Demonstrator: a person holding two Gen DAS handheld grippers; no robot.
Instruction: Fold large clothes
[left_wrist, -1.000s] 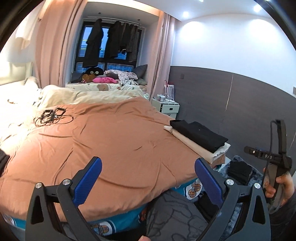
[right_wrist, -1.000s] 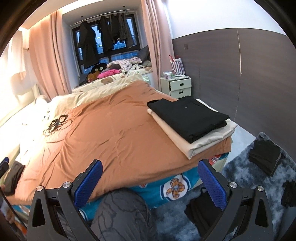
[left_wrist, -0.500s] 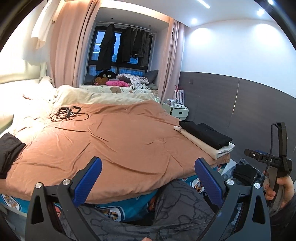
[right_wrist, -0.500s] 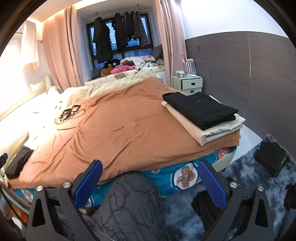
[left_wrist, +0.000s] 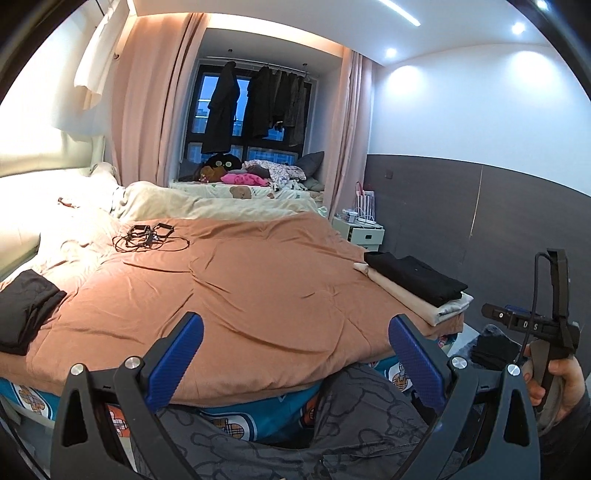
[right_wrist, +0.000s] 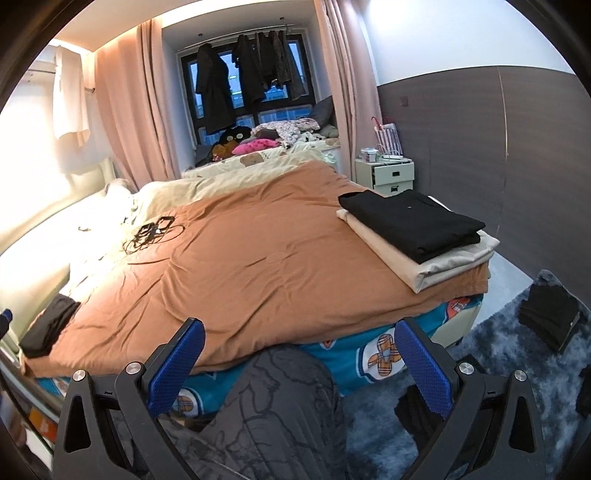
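Note:
A folded black garment (right_wrist: 412, 223) lies on a folded cream one (right_wrist: 424, 264) at the bed's right corner; the stack also shows in the left wrist view (left_wrist: 415, 282). Another dark garment (left_wrist: 26, 308) lies bunched at the bed's left edge, seen too in the right wrist view (right_wrist: 50, 326). My left gripper (left_wrist: 295, 350) is open and empty above the bed's near edge. My right gripper (right_wrist: 299, 354) is open and empty, also at the near edge; its body shows in the left wrist view (left_wrist: 543, 325), held in a hand.
An orange duvet (left_wrist: 236, 288) covers the bed. Tangled black cables (left_wrist: 147, 236) lie at its far left. A white nightstand (right_wrist: 393, 177) stands by the grey wall. Dark clothes (right_wrist: 550, 321) lie on the blue rug. The person's patterned grey trouser leg (right_wrist: 273, 413) is below both grippers.
Both grippers have tilted upward and pulled back slightly, showing more ceiling and wall. The dark garment at the bed's left edge has come into the left view. Both stay open.

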